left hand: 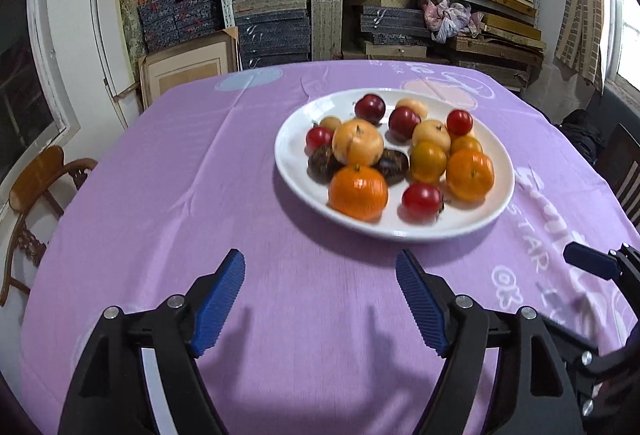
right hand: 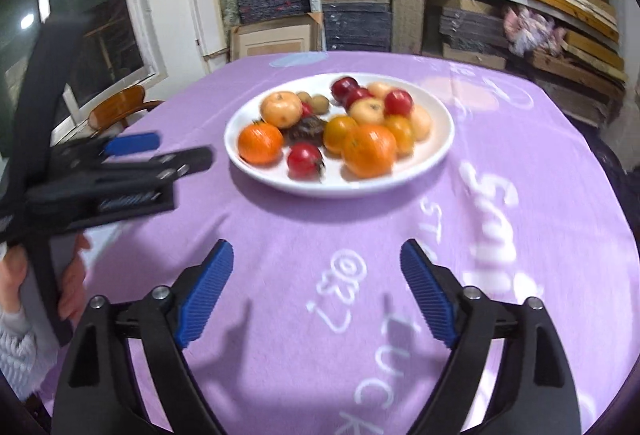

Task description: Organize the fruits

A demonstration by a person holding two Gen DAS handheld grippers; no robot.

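With both the left gripper [left hand: 320, 289] and right gripper [right hand: 316, 277] spread and empty, approach the white plate [left hand: 296, 171] slowly and pick one edge tangerine [left hand: 358, 192].

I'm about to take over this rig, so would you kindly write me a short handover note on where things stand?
Left gripper: open, empty, over the purple tablecloth, short of the plate.
Right gripper: open, empty, also short of the plate.
Fruits: all piled on the white plate, including an orange and a red fruit at the near rim.
Done: no fruit lies off the plate.
Left: the sorting itself.
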